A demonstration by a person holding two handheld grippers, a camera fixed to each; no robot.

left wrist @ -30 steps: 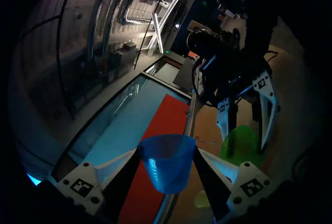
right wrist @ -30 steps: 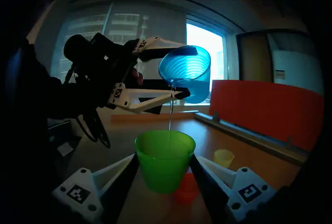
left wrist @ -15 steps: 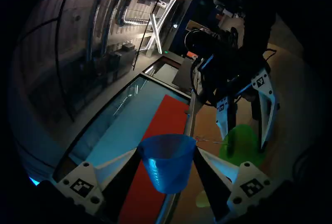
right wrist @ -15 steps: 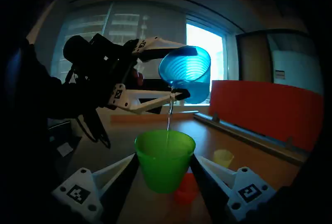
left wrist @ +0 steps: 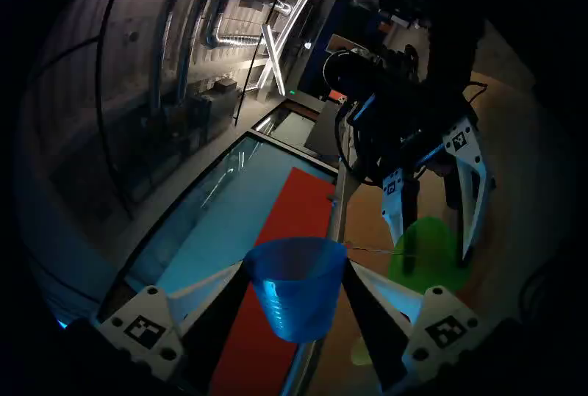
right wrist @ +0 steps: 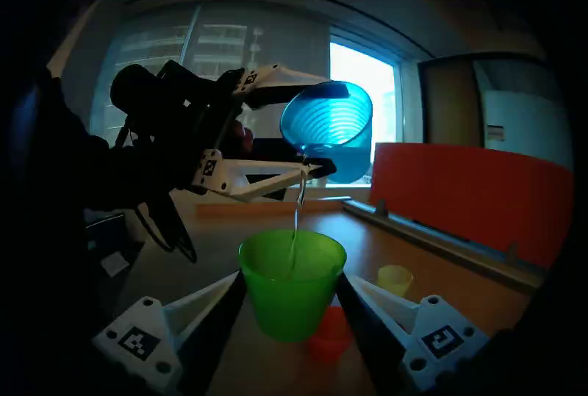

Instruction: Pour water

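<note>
My left gripper (left wrist: 295, 294) is shut on a blue cup (left wrist: 296, 295). In the right gripper view that blue cup (right wrist: 328, 129) is tipped on its side above a green cup (right wrist: 292, 289), and a thin stream of water (right wrist: 295, 221) falls from its rim into the green cup. My right gripper (right wrist: 292, 300) is shut on the green cup and holds it upright over the wooden table (right wrist: 448, 278). The left gripper view shows the green cup (left wrist: 434, 255) between the right gripper's white fingers (left wrist: 475, 198), lower right of the blue cup.
A small yellow cup (right wrist: 395, 277) and a small orange cup (right wrist: 331, 333) stand on the table near the green cup. A red panel (right wrist: 478, 194) runs along the table's far right edge. A person's dark sleeve (right wrist: 51, 175) is at the left.
The water stream from the blue cup keeps running and has grown slightly thicker. Both grippers hold nearly the same places; the left one has tilted a touch more.
</note>
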